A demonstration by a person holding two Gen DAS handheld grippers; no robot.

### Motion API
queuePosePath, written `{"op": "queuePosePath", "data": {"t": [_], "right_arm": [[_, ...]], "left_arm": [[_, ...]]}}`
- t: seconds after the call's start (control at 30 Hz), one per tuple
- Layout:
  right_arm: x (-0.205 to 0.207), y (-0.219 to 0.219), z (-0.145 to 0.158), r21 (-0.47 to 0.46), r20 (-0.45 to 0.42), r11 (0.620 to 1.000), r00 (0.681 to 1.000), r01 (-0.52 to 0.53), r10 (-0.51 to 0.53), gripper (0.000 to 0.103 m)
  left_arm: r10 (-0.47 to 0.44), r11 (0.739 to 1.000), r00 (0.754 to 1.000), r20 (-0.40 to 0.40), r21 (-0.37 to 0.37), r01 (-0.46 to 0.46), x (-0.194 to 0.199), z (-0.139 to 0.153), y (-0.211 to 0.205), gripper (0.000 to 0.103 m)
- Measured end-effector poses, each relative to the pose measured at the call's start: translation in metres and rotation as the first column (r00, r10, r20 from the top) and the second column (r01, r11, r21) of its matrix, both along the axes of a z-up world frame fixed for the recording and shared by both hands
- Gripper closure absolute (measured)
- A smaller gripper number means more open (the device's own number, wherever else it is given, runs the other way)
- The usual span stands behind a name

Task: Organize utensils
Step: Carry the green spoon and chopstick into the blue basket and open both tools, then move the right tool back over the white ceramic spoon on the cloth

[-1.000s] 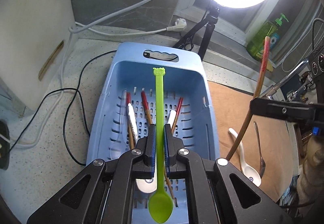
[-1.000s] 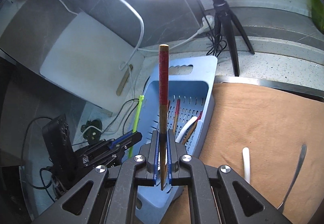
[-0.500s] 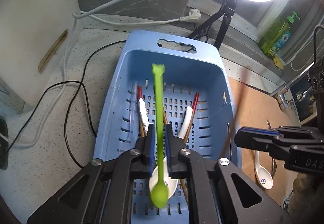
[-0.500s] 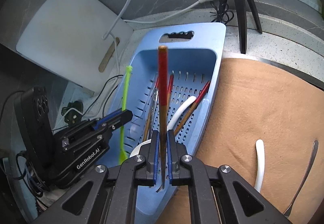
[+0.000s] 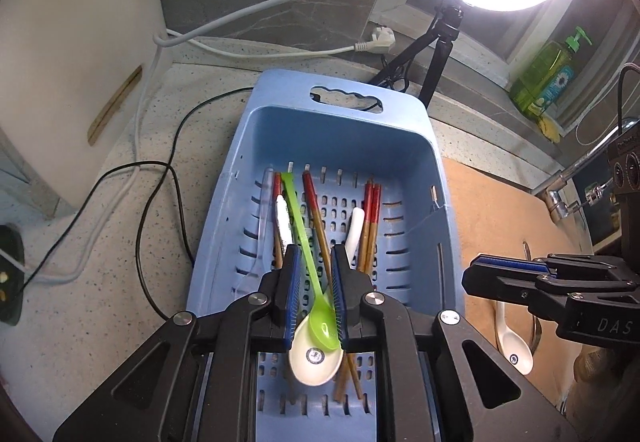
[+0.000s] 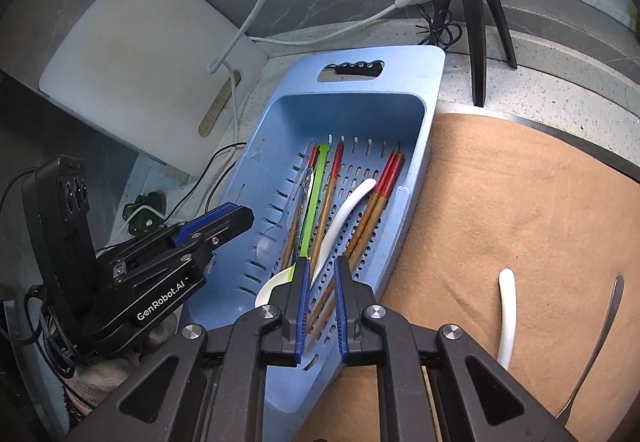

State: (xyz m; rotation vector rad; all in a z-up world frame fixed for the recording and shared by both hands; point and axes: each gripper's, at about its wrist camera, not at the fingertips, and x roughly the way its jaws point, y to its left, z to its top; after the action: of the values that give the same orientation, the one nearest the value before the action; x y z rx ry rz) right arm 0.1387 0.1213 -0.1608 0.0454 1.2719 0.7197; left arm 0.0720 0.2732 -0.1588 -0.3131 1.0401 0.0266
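Observation:
A blue slotted basket [image 5: 404, 130] [image 6: 432, 82] holds red-tipped wooden chopsticks [image 5: 370, 218] [image 6: 384, 182], a white ceramic spoon [image 5: 316, 360] [image 6: 344, 214] and a green plastic spoon [image 5: 308, 250] [image 6: 314, 198]. My left gripper [image 5: 314, 278] is open above the basket's near end, with the green spoon lying loose between its jaws. My right gripper [image 6: 322, 282] is open and empty over the basket's near right edge. A white spoon [image 6: 507, 318] [image 5: 514, 346] and a metal spoon [image 6: 600, 338] lie on the tan mat [image 6: 520, 210].
A white cutting board [image 5: 60, 54] [image 6: 136, 82] leans at the left. A ring light on a black tripod [image 5: 436, 54] [image 6: 476, 10] stands behind the basket. Cables [image 5: 152, 202] run over the speckled counter. A green soap bottle [image 5: 544, 78] and a faucet [image 5: 580, 170] are at the right.
Both grippers have opened. The green spoon dropped from my left gripper into the basket, and the chopstick left my right gripper and now lies in the basket.

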Motion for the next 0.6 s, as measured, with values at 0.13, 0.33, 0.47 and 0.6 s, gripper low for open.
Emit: {"op": "queuePosePath", "data": {"t": [0.13, 0.33, 0.47, 0.6], "right_arm": [[-0.001, -0.009, 0.003, 0.013, 0.001, 1.0, 1.0, 0.006, -0.006, 0.082], [-0.002, -0.031, 0.01, 0.031, 0.012, 0.999, 1.0, 0.023, -0.023, 0.077], [-0.004, -0.052, 0.017, 0.053, 0.028, 0.998, 0.999, 0.029, -0.03, 0.076], [-0.006, -0.083, 0.025, 0.098, 0.04, 0.993, 0.997, 0.059, -0.063, 0.076]], "left_arm": [[-0.003, 1.0, 1.0, 0.01, 0.0, 0.003, -0.005, 0.007, -0.009, 0.089], [-0.011, 1.0, 1.0, 0.027, 0.01, 0.011, -0.011, 0.018, -0.028, 0.089], [-0.024, 1.0, 0.999, 0.037, 0.014, 0.023, -0.016, 0.026, -0.043, 0.089], [-0.04, 0.999, 0.997, 0.059, 0.022, 0.038, -0.022, 0.039, -0.062, 0.089]]}}
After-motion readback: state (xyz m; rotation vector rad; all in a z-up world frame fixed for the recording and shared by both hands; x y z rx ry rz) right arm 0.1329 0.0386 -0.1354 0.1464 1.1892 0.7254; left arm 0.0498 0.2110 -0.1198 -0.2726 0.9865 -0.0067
